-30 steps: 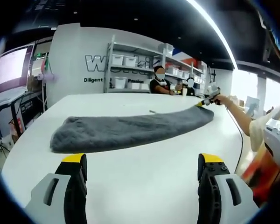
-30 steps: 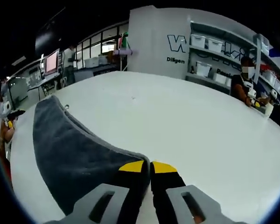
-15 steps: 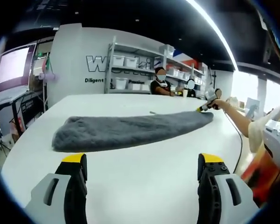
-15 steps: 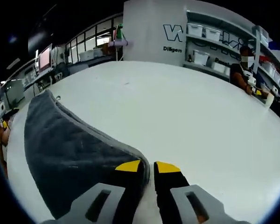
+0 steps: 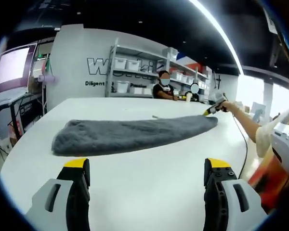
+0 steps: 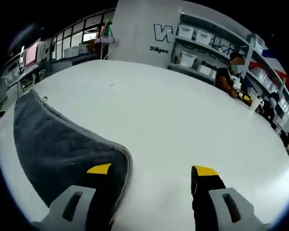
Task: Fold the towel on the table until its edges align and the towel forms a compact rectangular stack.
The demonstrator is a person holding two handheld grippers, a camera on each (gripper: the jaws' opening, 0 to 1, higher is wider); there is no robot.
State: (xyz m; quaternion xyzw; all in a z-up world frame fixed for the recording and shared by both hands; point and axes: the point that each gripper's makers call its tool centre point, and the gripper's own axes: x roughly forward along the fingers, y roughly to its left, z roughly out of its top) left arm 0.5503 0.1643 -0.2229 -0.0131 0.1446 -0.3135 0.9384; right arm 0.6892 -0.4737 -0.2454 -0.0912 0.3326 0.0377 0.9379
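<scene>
White and broad, the counter (image 5: 135, 183) runs from the camera out to a back wall with grey lettering and metal shelves of white storage bins (image 5: 127, 61). Nearest in the left gripper view, the left tongs (image 5: 147, 168) hang above bare counter with their yellow-tipped jaws wide apart, holding nothing. Just beyond them lies the single dark grey terry towel (image 5: 130, 135) – a long, narrow band that looks already folded lengthwise, lying flat across the counter.

In the right gripper view the right tongs (image 6: 151, 171) stand at the towel's rounded end, jaws spread; the left jaw sits over the towel's corner, the other over bare counter, and nothing is pinched between them. From the left gripper view this same tool is a small yellow-tipped shape at the far end of the towel.

One towel, two tongs, two seated people behind the counter (near the shelves).

The step in hand seems a pause between folds. My guess at the next move – each pair of tongs takes an end corner and one short end is carried over onto the other, edges matched.
</scene>
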